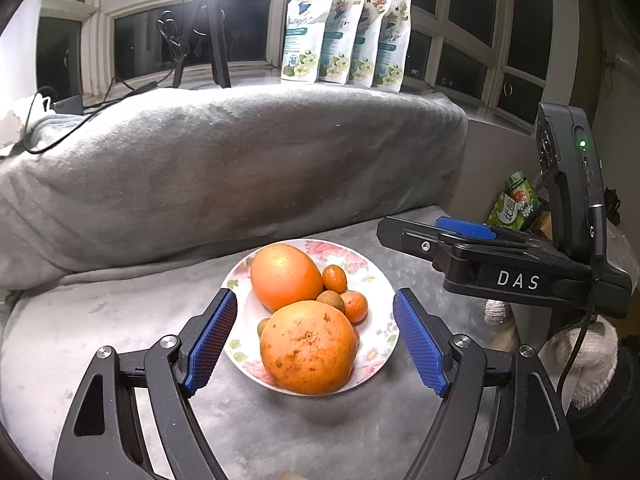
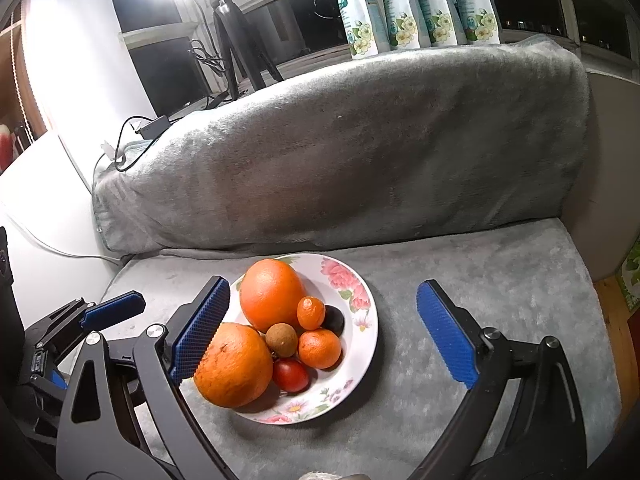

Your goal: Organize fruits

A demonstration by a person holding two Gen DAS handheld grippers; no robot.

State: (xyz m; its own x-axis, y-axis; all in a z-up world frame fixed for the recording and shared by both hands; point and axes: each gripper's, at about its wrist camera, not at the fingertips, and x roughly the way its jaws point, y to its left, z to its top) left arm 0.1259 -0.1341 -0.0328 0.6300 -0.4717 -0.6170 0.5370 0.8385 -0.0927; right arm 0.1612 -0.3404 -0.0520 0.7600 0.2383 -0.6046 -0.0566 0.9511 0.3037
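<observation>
Closest to the lens in the left wrist view was the left tool (image 1: 315, 338), its blue pads spread wide and gripping nothing, one on each side of the near half of the floral plate (image 1: 378, 340). Sitting between those pads was a big speckled orange (image 1: 308, 347) at the plate's front edge. Behind it lay a second large orange (image 1: 285, 276), with a small oval kumquat (image 1: 335, 278), a brownish round fruit (image 1: 330, 301) and a little mandarin (image 1: 355, 306) tucked in beside them.

Same deal from the right wrist view: the right tool (image 2: 323, 334) was also released, fingers well apart and empty, hovering over the plate. Its left pad (image 2: 200, 330) looked just beside the near orange, though contact was hard to call. A small red tomato (image 2: 291, 375) and a dark fruit (image 2: 334, 319) showed up on the plate from this side too.

The plate rested on a sofa seat covered in a grey blanket (image 2: 460, 304). Past the padded backrest (image 1: 224, 168), four flowery refill pouches (image 1: 348, 32) stood on the windowsill next to a tripod (image 1: 208, 28).
</observation>
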